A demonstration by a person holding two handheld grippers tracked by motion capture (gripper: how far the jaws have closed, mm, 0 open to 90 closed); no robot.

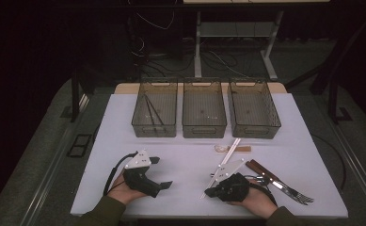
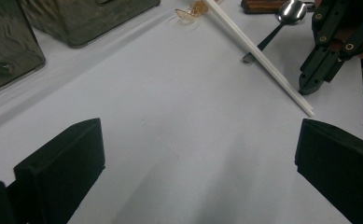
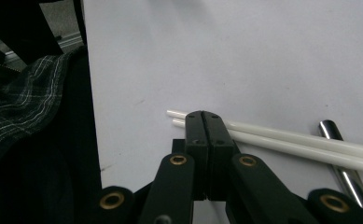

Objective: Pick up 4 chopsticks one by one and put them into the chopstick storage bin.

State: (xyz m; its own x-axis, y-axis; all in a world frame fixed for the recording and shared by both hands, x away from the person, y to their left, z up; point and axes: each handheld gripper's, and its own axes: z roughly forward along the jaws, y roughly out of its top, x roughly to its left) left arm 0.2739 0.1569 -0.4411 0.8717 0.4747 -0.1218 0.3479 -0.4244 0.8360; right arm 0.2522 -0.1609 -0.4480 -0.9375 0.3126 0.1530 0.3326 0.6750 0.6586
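On the white worktop (image 1: 190,155), two white chopsticks (image 1: 223,165) are laid diagonally near the front edge. Right tongs (image 3: 202,116) are pressed together, empty, over their near ends; left tongs (image 2: 198,163) are held wide apart.

No readable text, label, brand or number shows anywhere; the dim, blurred views may hide small markings on the bins (image 1: 203,110).

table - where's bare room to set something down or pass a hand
The widest bare patch of the table lies between the left gripper and the white chopsticks, in front of the bins. The far left edge is free too. The right front is crowded: right gripper, chopsticks, spoon, fork and wood-handled utensils.
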